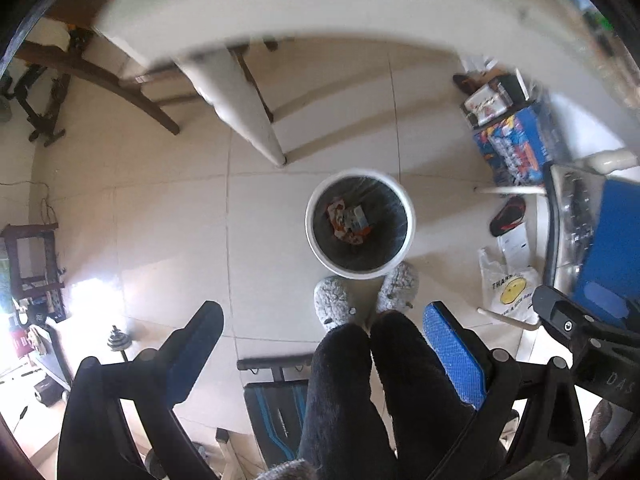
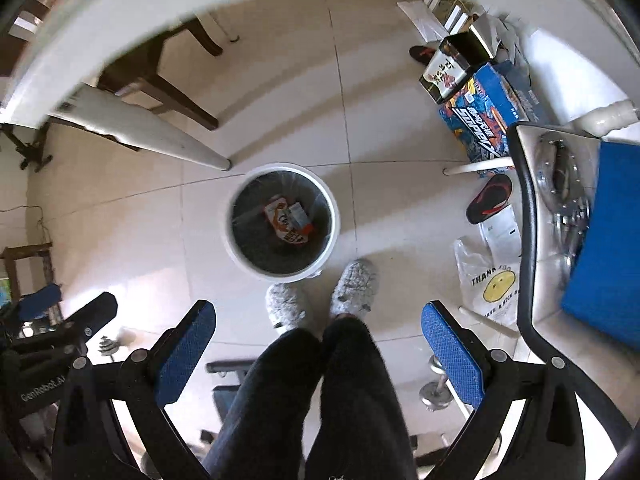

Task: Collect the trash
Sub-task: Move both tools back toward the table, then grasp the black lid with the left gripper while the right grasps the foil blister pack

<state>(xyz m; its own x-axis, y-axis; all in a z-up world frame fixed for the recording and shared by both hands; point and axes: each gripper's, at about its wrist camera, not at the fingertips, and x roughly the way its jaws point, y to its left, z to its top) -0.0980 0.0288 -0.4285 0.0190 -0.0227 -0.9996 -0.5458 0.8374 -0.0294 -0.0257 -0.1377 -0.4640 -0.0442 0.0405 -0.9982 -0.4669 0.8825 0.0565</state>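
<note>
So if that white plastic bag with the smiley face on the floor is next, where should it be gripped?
Judging from both views, take the plastic bag at its crumpled upper edge, coming straight down from above with the right gripper, whose jaws stand open. The bag lies flat on the tiles beside the chair leg, so only raised folds give something to pinch.

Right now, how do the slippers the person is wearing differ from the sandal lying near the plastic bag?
The slippers are grey and fuzzy; the sandal is black with red trim and looks smooth. The slippers are worn, a pair close by the white bin; the sandal lies unworn, with only one there, beside the plastic bag. Both rest on the tiled floor.
</note>
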